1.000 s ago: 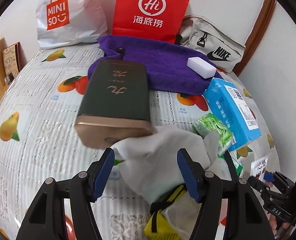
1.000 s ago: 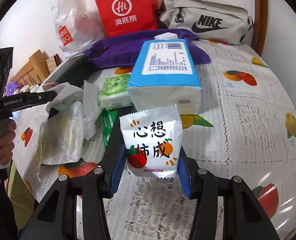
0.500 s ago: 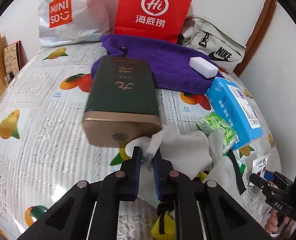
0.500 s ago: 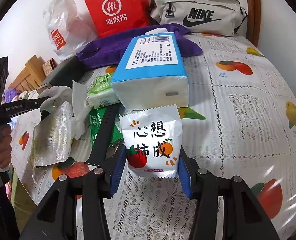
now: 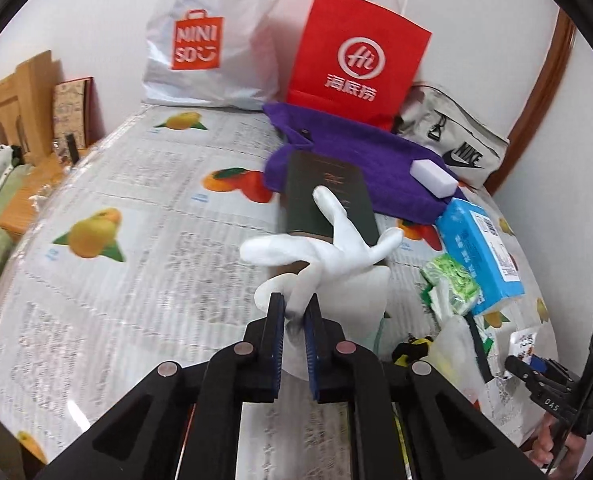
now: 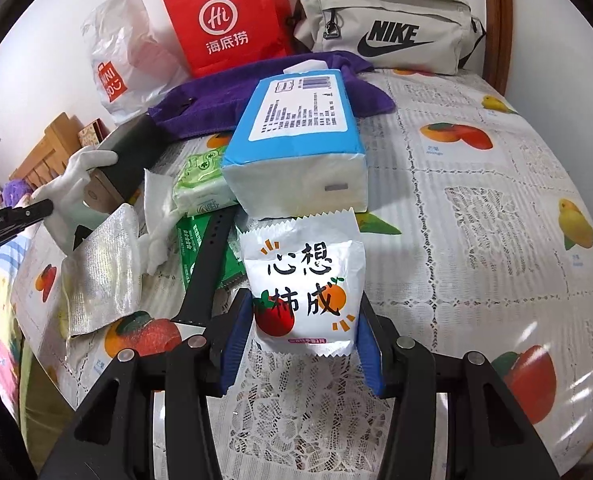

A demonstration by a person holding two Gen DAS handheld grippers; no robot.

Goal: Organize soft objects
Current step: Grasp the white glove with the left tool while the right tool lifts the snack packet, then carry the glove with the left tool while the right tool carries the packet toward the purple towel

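Observation:
My left gripper (image 5: 295, 314) is shut on a white glove (image 5: 336, 248), pinching it low down so its fingers splay upward in front of a dark green box (image 5: 328, 192). From the right wrist view the same glove (image 6: 82, 170) hangs at the left beside the box (image 6: 130, 156), above the table. My right gripper (image 6: 302, 340) is shut on a white snack packet (image 6: 304, 280) printed with fruit and black characters; both blue pads press its sides. A blue tissue pack (image 6: 296, 140) and a green wipes pack (image 6: 200, 184) lie just beyond it.
A purple towel (image 5: 356, 156) with a white block (image 5: 432, 176) on it lies at the back. Behind stand a red paper bag (image 5: 356, 64), a white plastic bag (image 5: 212, 40) and a grey pouch (image 6: 388, 28). A silver foil pouch (image 6: 100, 272) and black strap (image 6: 208, 268) lie near the table's left edge.
The left jaws closed on the white glove and lifted it off the pile, up and away toward the box. The right gripper kept the packet almost still.

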